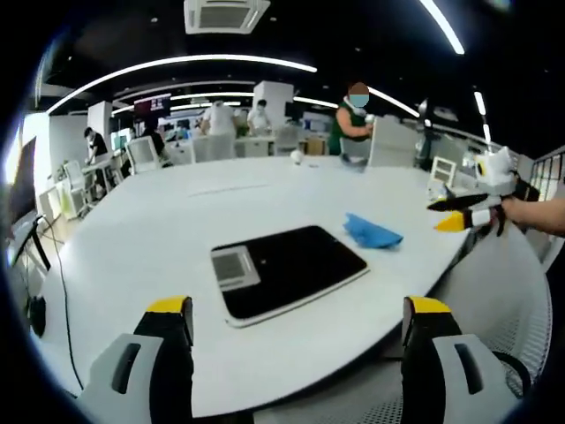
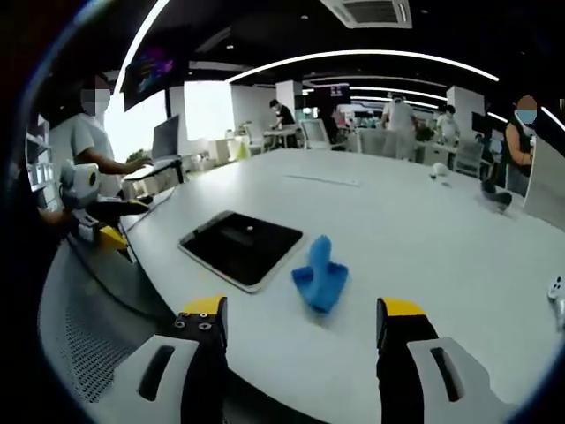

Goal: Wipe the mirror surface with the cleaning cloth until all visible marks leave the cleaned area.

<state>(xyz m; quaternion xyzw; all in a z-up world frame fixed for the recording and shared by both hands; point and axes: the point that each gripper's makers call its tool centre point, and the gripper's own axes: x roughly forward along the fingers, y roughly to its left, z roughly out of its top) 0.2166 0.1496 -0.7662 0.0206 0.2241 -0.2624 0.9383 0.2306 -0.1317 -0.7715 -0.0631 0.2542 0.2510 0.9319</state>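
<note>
A dark rectangular mirror with a white rim lies flat on the white table, ahead of my left gripper, whose jaws stand wide open with nothing between them. A crumpled blue cleaning cloth rests just past the mirror's right corner. From the other side, the mirror lies left of the cloth, which sits right ahead of my open right gripper. That right gripper hovers at the table's right edge; the left gripper is held off the table's left edge.
Mesh chair backs stand at the table's near edge. Small objects lie on the far part of the table. Several people work at desks behind, one in green beside the table's far side.
</note>
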